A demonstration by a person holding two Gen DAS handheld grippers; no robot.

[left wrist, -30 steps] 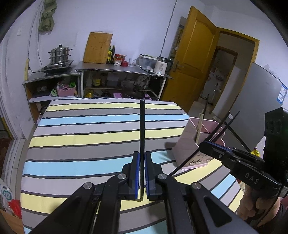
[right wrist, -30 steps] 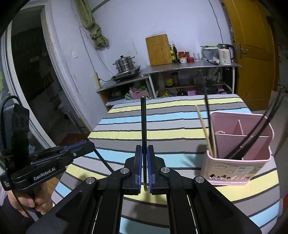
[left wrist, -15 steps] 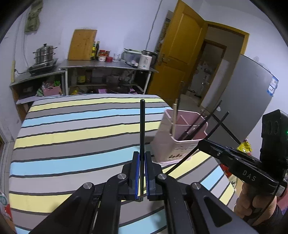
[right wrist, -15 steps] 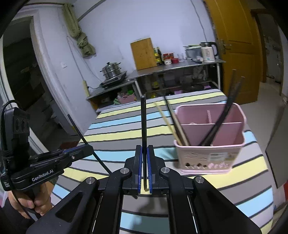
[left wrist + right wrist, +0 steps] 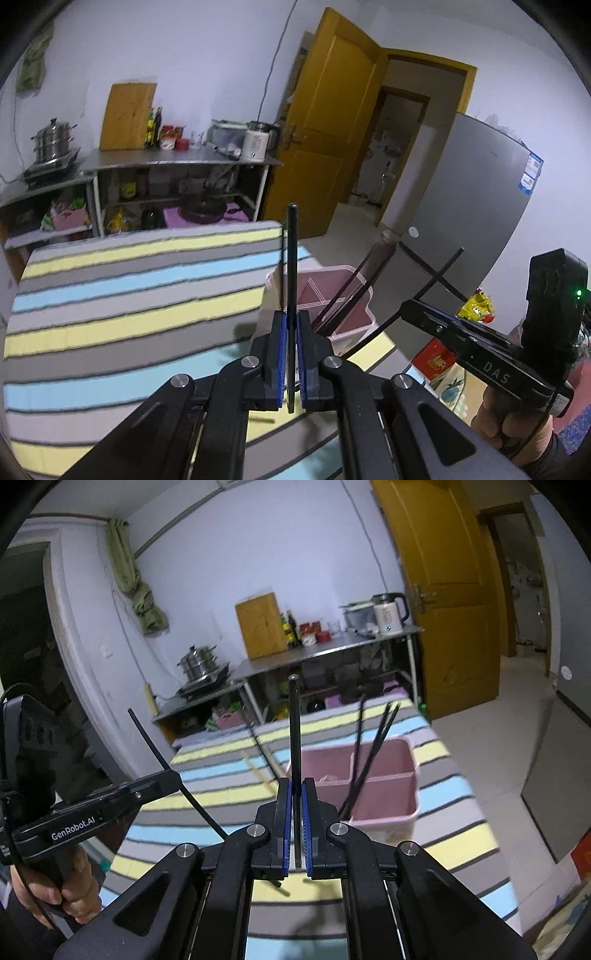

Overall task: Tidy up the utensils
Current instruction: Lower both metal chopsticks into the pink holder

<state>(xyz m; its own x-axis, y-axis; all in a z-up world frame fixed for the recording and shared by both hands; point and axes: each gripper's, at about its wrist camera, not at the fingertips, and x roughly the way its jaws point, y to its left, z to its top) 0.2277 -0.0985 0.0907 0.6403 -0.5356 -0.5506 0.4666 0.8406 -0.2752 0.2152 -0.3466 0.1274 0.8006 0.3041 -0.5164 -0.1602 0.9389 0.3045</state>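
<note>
My left gripper (image 5: 290,325) is shut on a black chopstick (image 5: 291,258) that stands upright between the pads. My right gripper (image 5: 295,794) is shut on another black chopstick (image 5: 294,731), also upright. A pink divided utensil holder (image 5: 384,779) sits on the striped table just ahead and right of the right gripper; it shows behind the left gripper too (image 5: 332,291). Black chopsticks (image 5: 369,760) lean in the holder, and light wooden ones (image 5: 258,771) stick out to its left. Each gripper shows in the other's view (image 5: 162,779), (image 5: 417,310).
The striped tablecloth (image 5: 129,295) covers the table. Its right edge lies just past the holder, with floor and a grey fridge (image 5: 476,206) beyond. A metal shelf (image 5: 332,653) with a kettle, pots and a cutting board stands behind, next to a yellow door (image 5: 332,140).
Both grippers have moved right and closer to the pink holder, which now sits directly behind the fingers. Both views have tilted down somewhat. Each gripper still holds its chopstick.
</note>
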